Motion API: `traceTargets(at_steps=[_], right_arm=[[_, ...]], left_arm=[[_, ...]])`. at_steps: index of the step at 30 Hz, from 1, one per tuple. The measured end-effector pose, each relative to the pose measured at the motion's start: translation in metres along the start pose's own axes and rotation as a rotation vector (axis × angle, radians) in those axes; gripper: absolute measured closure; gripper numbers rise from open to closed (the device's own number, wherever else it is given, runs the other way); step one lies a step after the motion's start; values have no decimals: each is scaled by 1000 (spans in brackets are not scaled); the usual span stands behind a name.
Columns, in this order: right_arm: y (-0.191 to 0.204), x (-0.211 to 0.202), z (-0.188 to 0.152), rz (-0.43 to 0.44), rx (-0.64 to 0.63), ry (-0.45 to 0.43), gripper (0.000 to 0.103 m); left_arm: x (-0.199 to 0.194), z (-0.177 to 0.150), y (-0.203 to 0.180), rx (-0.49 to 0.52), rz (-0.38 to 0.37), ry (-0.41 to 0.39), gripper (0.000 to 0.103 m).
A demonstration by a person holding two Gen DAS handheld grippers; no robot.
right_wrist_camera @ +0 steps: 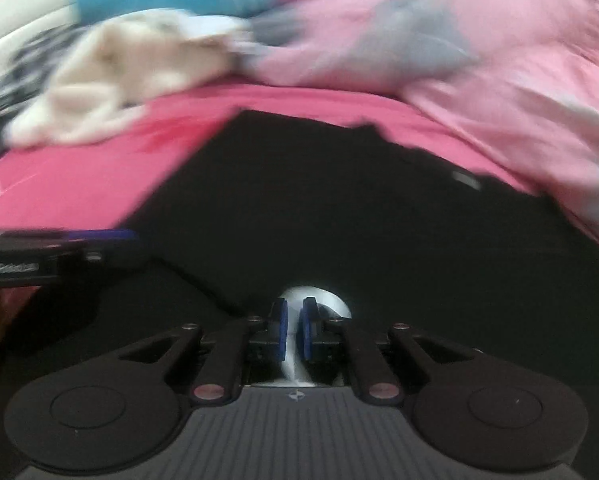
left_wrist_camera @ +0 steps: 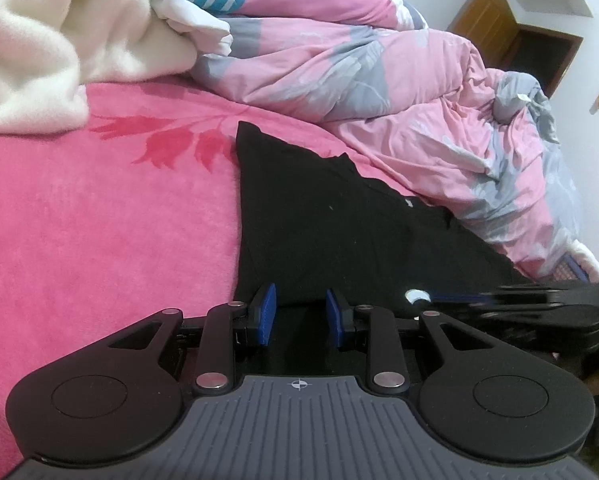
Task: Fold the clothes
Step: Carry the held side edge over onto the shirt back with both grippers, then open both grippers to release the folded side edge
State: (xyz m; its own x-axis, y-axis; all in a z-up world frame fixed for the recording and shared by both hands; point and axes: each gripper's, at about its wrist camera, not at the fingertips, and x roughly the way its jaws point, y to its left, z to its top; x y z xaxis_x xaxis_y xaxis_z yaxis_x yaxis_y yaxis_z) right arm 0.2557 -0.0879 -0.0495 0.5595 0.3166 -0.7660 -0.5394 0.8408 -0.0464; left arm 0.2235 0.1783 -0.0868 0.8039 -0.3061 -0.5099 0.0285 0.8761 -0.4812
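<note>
A bed with a pink blanket (left_wrist_camera: 99, 216) carries a black garment (left_wrist_camera: 319, 220), cream fleece (left_wrist_camera: 31, 60) and a rumpled pink-grey duvet (left_wrist_camera: 419, 100).

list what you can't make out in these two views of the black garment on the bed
- Near hem of the black garment: left wrist view, hidden behind the left claw.
- White item between the pads of the right claw: right wrist view, too blurred to name, and whether it is gripped is unclear.
- Small pale tag on the garment: motion blur, unreadable.
- Cream clothing pile: right wrist view, smeared.
- Garment's right side: left wrist view, under the pink quilt.
</note>
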Motion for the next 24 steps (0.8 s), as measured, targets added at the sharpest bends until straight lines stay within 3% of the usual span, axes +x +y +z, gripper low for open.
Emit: traceTargets(at_steps=[6,12,16,19,24], right_arm=[[-11,-82,-47,-29,135,-33,95],[-32,-171,-149,-120,438,-40,94],[-64,-229,-211,-180,656,-97,93],[-80,-257,-250,-181,816,-162,81],[-93,-272,-279,-173,899,-240,79]], left_arm=[[0,-1,-1,3,1,-1,76],[0,-2,0,1,-1,-5,75],[-1,-4,1,-1,-5,-13,74],[-2,-4,2,-14,-12,-17,74],[-3,-3,4,-33,-19,-22,74]])
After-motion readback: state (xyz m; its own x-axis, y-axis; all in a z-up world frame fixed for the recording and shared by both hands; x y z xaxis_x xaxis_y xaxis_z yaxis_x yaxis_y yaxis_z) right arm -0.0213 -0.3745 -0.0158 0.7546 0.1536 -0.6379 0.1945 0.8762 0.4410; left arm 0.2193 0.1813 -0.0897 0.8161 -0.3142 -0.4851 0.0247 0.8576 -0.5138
